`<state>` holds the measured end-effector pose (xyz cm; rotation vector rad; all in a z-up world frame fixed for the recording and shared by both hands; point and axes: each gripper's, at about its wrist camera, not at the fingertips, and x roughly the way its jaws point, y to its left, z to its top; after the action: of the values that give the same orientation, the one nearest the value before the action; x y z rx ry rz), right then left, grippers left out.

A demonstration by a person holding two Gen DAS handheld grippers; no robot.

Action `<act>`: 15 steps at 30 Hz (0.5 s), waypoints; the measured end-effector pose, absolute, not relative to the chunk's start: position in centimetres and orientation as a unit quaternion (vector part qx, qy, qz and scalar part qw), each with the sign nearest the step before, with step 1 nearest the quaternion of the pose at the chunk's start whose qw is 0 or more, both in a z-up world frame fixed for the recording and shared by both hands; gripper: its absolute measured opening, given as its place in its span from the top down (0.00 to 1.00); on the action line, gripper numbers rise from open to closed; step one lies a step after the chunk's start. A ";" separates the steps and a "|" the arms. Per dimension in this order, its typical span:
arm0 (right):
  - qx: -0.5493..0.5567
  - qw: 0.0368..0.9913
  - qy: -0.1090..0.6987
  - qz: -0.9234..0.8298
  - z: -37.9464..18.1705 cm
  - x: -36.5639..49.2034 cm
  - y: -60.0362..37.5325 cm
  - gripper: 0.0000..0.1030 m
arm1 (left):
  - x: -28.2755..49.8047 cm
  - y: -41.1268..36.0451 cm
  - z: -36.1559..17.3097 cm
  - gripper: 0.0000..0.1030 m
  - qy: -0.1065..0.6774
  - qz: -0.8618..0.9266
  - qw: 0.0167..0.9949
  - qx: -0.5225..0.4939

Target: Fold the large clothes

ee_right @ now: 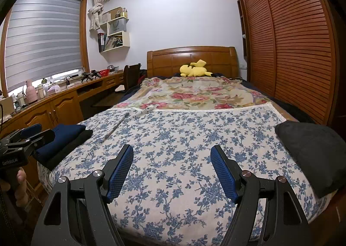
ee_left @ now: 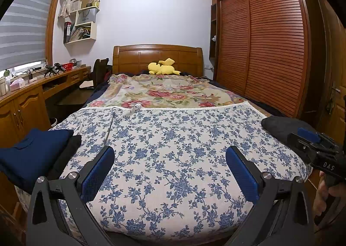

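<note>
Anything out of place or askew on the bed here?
Little stands out. A thin rod-like item lies askew on the blue floral sheet, near the folded navy and black stack. The yellow plush lies toppled.

Left tongs [ee_left: 169, 156] held side by side with right tongs [ee_right: 172, 155], both angled slightly downward. Jaws of each spread wide, nothing between blue pads [ee_left: 97, 172]. Fingers [ee_left: 322, 194] wrapped around right handle.
</note>
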<state>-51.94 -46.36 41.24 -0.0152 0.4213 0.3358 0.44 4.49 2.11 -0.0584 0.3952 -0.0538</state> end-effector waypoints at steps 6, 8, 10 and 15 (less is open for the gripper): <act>-0.006 0.964 0.208 0.164 41.2 -51.9 -46.4 0.27 | 0.3 4.6 2.3 0.00 0.194 -0.025 0.980 -0.027; -0.007 0.964 0.208 0.164 41.2 -51.9 -46.4 0.27 | 0.3 4.5 2.3 0.00 0.194 -0.025 0.980 -0.027; -0.006 0.964 0.208 0.164 41.2 -51.9 -46.4 0.27 | 0.3 4.6 2.3 0.00 0.194 -0.025 0.980 -0.027; -0.007 0.964 0.208 0.164 41.2 -51.9 -46.5 0.27 | 0.3 4.5 2.2 0.00 0.194 -0.025 0.980 -0.027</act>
<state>-51.86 -46.46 41.24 -0.0133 0.4211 0.3329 0.28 4.55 2.23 -0.0544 0.3914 -0.0505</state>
